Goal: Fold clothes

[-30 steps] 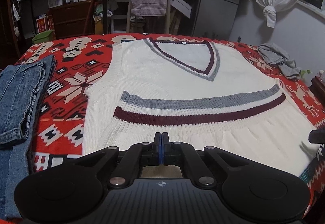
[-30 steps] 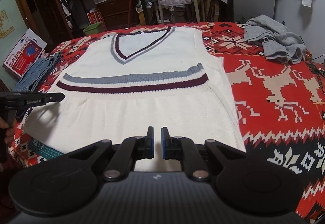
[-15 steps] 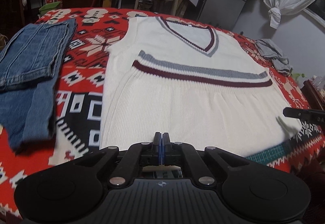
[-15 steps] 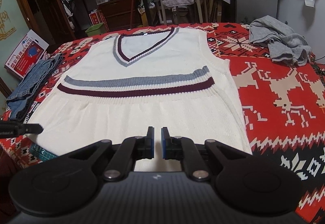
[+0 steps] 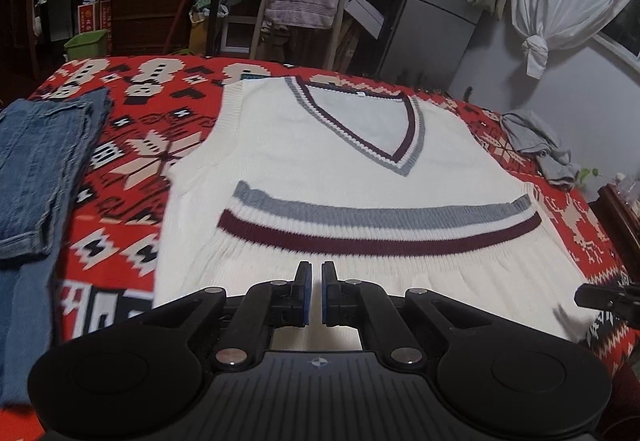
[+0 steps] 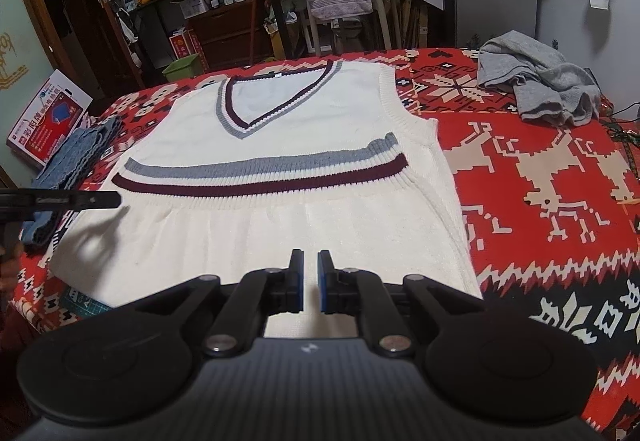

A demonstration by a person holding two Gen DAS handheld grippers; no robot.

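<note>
A: Where is the vest sitting?

B: The cream vest is lying front-up on the red patterned cover of the bench, V-neck at the far side. Its near part is doubled: the striped hem band is lying across the middle of the vest, with plain knit running from there to the near edge. So one lengthwise fold is showing.

A: Fingers?

B: The left gripper is hovering over the vest's near edge, fingers parted by a narrow gap, holding nothing. The right gripper is the same, a slim gap and nothing in it, also over the near edge, toward the vest's right half.

A: Step in hand?

B: Judging only: somewhere between folds. The next move is probably calling for both pairs of fingers to pinch a doubled edge without dropping a layer, then carry it over evenly.

A: Edges and room?

B: Left of the vest, the jeans are lying apart from it, with a strip of cover between. Right of the vest, wide open cover; the grey garment is bunched well off toward the far right corner. The vest's near edge is reaching the bench's near edge, so there is little room there.
</note>
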